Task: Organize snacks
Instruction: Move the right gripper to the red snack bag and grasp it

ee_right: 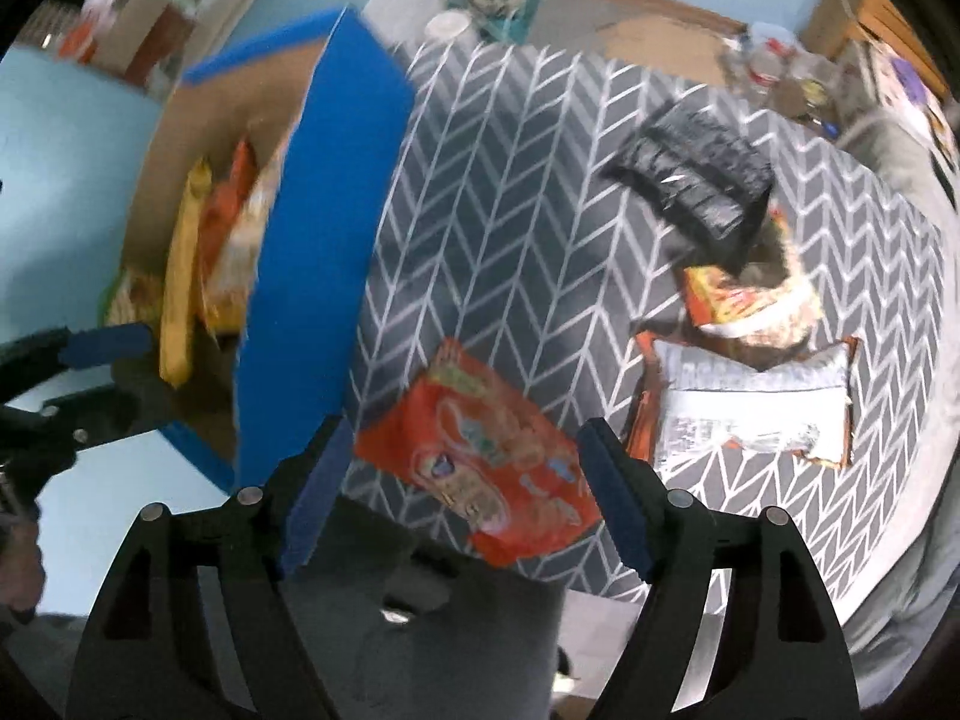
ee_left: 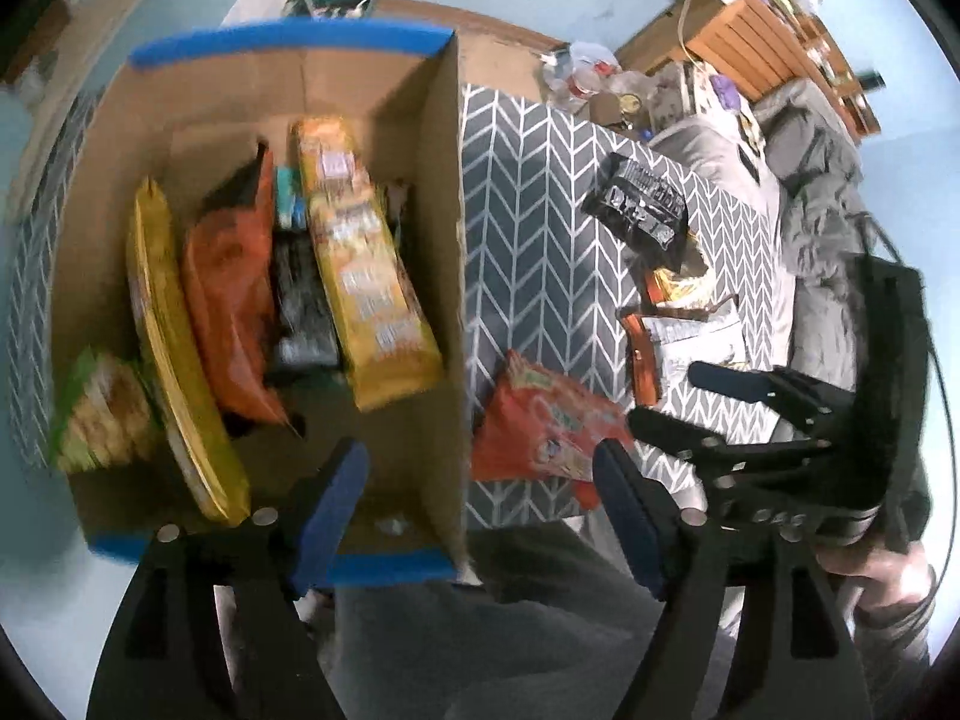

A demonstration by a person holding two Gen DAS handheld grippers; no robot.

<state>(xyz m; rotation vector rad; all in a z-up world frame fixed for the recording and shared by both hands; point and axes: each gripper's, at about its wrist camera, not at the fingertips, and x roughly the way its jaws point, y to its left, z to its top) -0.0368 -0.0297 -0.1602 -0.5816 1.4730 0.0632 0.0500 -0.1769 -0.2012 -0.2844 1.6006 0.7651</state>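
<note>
Two grippers, fingers spread, holding nothing.
I see the left gripper [ee_left: 480, 516] over the box [ee_left: 447, 240]; the right gripper [ee_right: 462, 492] over the orange packet [ee_right: 480, 456].

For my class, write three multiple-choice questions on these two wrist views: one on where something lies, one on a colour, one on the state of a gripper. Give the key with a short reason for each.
1. Where does the red-orange snack packet lie?
A. inside the cardboard box
B. on the chevron mat beside the box
C. held between gripper fingers

2. What colour is the edging on the cardboard box?
A. blue
B. green
C. white

3. How does the right gripper stand?
A. shut on a packet
B. open and holding nothing
C. out of view

Key: B, the packet rests on the grey chevron mat outside the box wall; A, blue strips line the rim; B, the jaws are spread apart above the packet, gripping nothing.
</note>
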